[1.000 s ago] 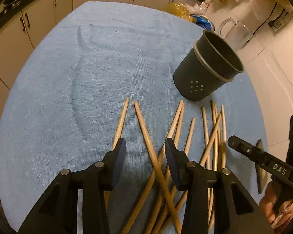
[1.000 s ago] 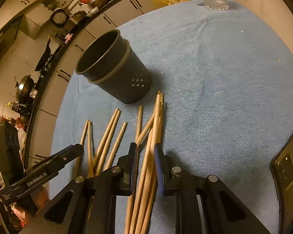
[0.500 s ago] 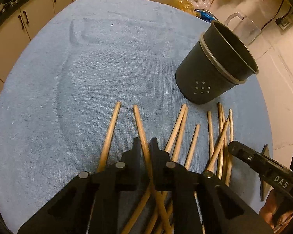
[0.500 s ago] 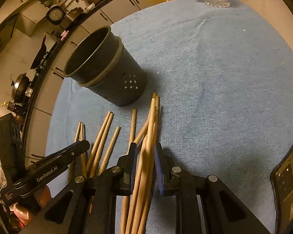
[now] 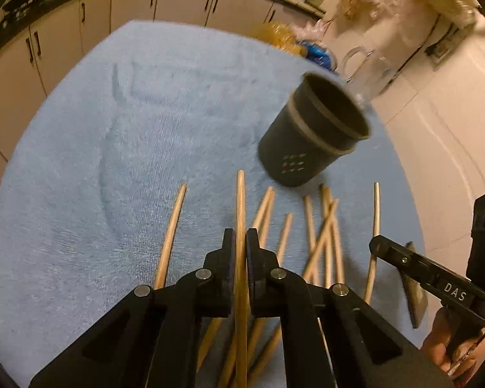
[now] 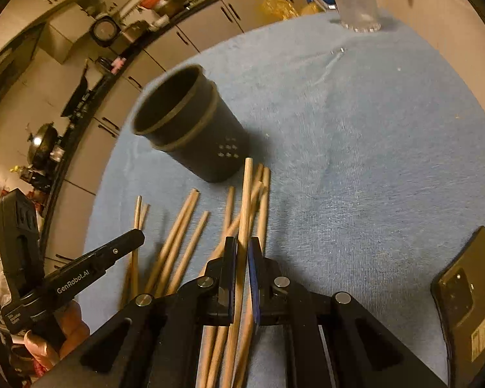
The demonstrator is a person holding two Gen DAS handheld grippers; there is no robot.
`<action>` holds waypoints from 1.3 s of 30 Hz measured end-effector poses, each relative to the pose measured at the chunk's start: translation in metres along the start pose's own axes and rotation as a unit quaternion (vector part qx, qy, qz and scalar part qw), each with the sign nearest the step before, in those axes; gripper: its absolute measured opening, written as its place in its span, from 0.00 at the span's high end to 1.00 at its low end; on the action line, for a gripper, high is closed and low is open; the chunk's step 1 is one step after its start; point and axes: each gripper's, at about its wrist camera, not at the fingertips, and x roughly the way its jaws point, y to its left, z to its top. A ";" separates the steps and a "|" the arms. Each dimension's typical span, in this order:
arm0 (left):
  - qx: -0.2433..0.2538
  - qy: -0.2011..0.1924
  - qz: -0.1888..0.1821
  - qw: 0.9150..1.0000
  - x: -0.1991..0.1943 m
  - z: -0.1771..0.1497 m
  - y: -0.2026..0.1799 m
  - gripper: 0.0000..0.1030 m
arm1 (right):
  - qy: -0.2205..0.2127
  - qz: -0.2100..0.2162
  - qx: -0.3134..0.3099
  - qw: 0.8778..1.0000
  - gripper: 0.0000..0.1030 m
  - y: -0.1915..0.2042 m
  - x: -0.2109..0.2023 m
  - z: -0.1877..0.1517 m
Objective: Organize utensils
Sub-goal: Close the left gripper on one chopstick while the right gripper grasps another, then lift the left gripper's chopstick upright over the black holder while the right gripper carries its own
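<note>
Now we hold one chopstick (image 5: 241, 213) clamped in our left gripper (image 5: 239, 245) and another chopstick (image 6: 246, 207) in our right gripper (image 6: 241, 255), both pointing forward because the dark holder (image 5: 310, 135) stands ahead.

Open towel (image 5: 119, 148) left of holder (image 5: 310, 135); loose chopsticks (image 5: 323, 232) crowding ground before it; phone (image 6: 468, 294) blocking far right.
</note>
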 end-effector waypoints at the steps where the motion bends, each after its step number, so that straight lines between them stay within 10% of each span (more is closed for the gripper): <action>1: 0.004 -0.012 -0.001 1.000 -0.009 -0.001 -0.003 0.94 | -0.006 0.001 -0.003 1.000 0.92 0.001 -0.005 -0.001; 14: 0.041 -0.115 -0.020 0.992 -0.104 -0.020 -0.022 0.94 | -0.104 0.041 -0.052 0.992 0.93 0.028 -0.072 -0.015; 39: 0.062 -0.187 -0.023 0.980 -0.164 0.027 -0.052 0.94 | -0.207 0.048 -0.067 0.975 0.93 0.049 -0.141 0.024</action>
